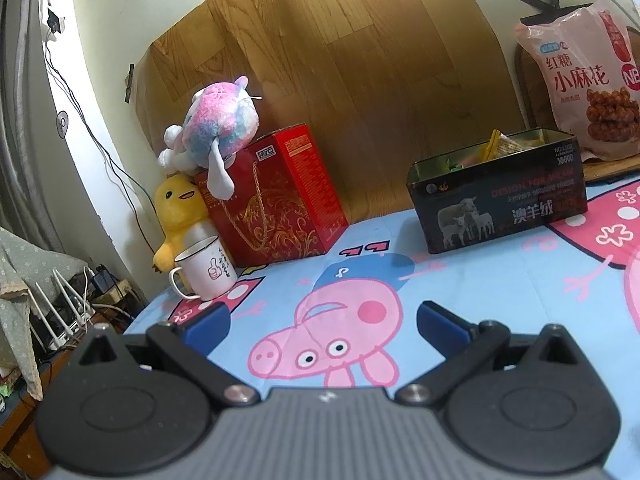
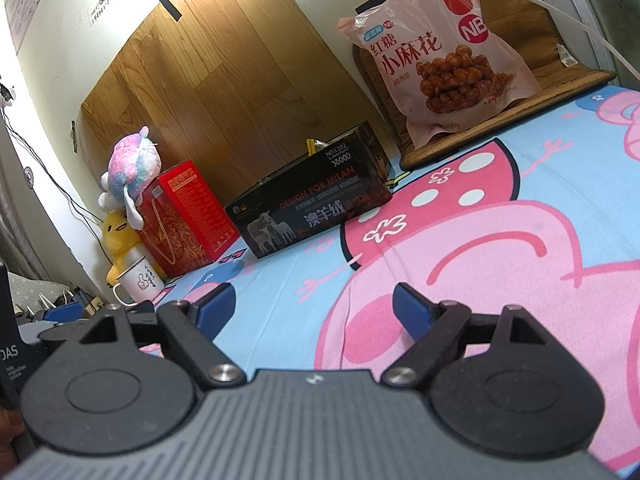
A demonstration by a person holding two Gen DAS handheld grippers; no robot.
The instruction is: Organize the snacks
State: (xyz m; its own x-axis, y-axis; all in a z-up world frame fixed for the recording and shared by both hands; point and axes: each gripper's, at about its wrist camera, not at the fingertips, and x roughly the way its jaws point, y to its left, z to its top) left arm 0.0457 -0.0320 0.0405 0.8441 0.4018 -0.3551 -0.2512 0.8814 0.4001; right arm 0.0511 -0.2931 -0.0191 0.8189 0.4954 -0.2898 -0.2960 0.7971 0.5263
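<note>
A black open box (image 1: 500, 204) with sheep printed on its side stands on the cartoon-pig cloth and holds several small snack packets (image 1: 502, 146). It also shows in the right wrist view (image 2: 316, 208). A large pink bag of twisted dough snacks (image 1: 588, 80) leans upright behind it, on a woven mat (image 2: 460, 148); the bag shows in the right wrist view (image 2: 440, 52). My left gripper (image 1: 322, 320) is open and empty, low over the cloth, well short of the box. My right gripper (image 2: 314, 304) is open and empty too.
A red gift box (image 1: 276, 196) stands at the back left with a pastel plush toy (image 1: 216, 128) on top, a yellow duck plush (image 1: 176, 220) and a white mug (image 1: 206, 272) beside it. A wooden board (image 1: 340, 60) backs the table. The table's left edge drops to cables.
</note>
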